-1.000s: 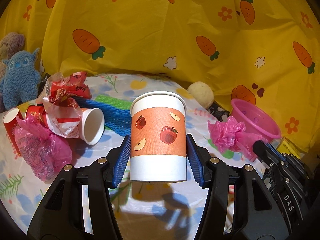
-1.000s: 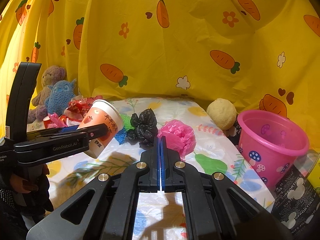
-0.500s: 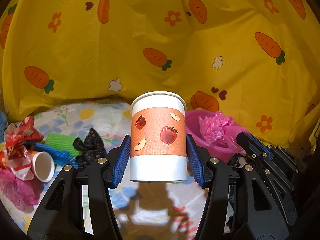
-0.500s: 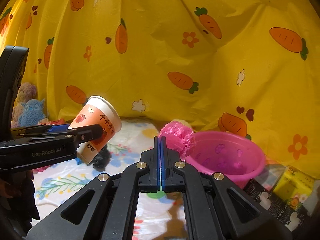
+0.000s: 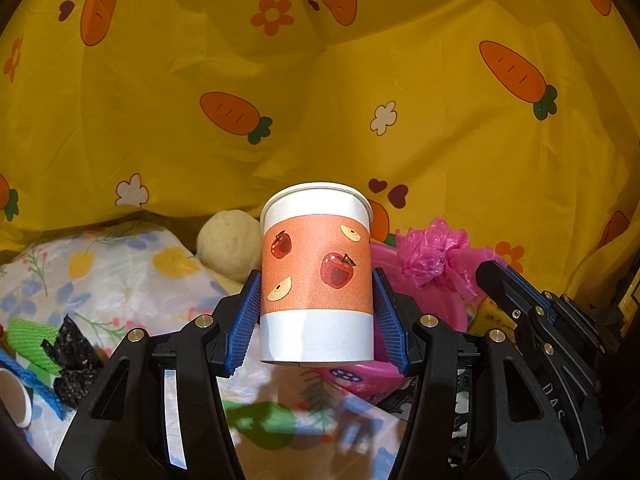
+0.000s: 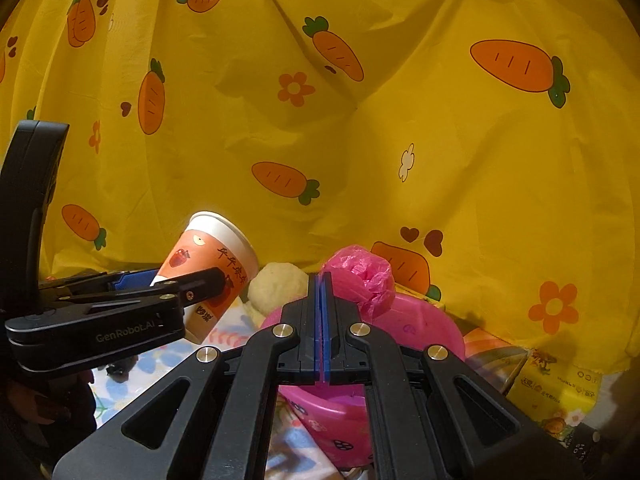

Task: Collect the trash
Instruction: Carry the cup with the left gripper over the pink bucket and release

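Both claws had swung over from the littered side of the surface toward the pink bucket (image 6: 420, 328) since the earlier frames, carrying their loads along. The left claw (image 5: 316, 312) was clenched on one paper cup (image 5: 316, 272) with apple prints, its blue pads (image 5: 246, 320) pressed to either side, the cup off the surface and just beside the bucket's near rim. The right claw (image 6: 322, 328) was closed flat on a tail of one crumpled pink plastic bag (image 6: 360, 276), which hung over the bucket's opening. One cream ball (image 5: 230, 244) lay between cup and bucket against the yellow carrot curtain (image 5: 320, 100). Left behind on the flowered surface (image 5: 120, 272) were one black bag (image 5: 74, 356), a green mesh scrap (image 5: 30, 340) and one tipped white cup (image 5: 14, 398) at the left edge. A yellow tissue pack (image 6: 560, 396) crowded the bucket's right; open room remained in front of it.
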Available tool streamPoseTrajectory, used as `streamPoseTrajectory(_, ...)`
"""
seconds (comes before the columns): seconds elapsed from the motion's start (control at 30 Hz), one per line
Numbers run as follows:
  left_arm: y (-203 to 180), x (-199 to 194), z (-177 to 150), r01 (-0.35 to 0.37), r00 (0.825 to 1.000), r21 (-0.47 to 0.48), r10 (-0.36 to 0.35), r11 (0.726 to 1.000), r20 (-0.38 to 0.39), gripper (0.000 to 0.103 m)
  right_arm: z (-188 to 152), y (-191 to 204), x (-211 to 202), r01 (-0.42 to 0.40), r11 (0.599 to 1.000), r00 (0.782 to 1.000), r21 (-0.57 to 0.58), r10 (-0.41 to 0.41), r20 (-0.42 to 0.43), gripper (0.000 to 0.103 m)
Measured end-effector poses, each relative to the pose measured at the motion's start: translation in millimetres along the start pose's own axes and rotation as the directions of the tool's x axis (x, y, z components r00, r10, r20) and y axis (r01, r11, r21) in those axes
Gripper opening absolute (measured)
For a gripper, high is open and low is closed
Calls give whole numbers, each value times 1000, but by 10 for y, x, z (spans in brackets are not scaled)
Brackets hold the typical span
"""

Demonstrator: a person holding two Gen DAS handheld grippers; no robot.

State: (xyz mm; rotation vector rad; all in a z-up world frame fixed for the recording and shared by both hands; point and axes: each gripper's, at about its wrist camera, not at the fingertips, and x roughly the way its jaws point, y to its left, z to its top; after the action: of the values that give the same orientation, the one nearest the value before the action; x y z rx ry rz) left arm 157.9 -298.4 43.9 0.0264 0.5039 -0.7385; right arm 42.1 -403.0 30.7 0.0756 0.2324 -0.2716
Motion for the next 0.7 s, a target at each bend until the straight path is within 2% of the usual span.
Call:
streamPoseTrajectory(0.23, -27, 414, -28, 46, 998, -3, -46, 999, -49, 54, -32, -131, 205, 27, 999, 999, 18, -26, -29, 2)
streamPoseTrajectory(0.7, -36, 868, -62, 87, 991, -13, -88, 996, -99, 55, -134, -280, 534, 45, 998, 995, 46, -41, -91, 2)
